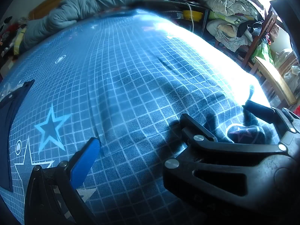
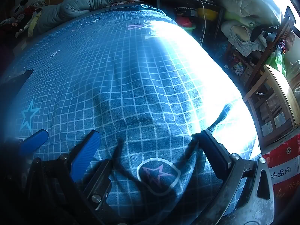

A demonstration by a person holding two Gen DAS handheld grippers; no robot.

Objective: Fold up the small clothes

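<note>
Your left gripper (image 1: 215, 129): jaws apart over the bed sheet (image 1: 131, 71) | your right gripper (image 2: 150, 150): jaws spread around bunched sheet | dark garment (image 1: 11, 112) at the bed's left edge.

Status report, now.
Left gripper open, right gripper open, both over checked sheet. Dark navy cloth far left, ungripped. Grippers crowding each other.

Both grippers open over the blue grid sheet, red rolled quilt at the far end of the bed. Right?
One error: the rolled quilt is grey-blue, not red, as the right wrist view shows. The rest stands: the left gripper and right gripper are both open over the blue grid sheet, quilt at the far end.
</note>
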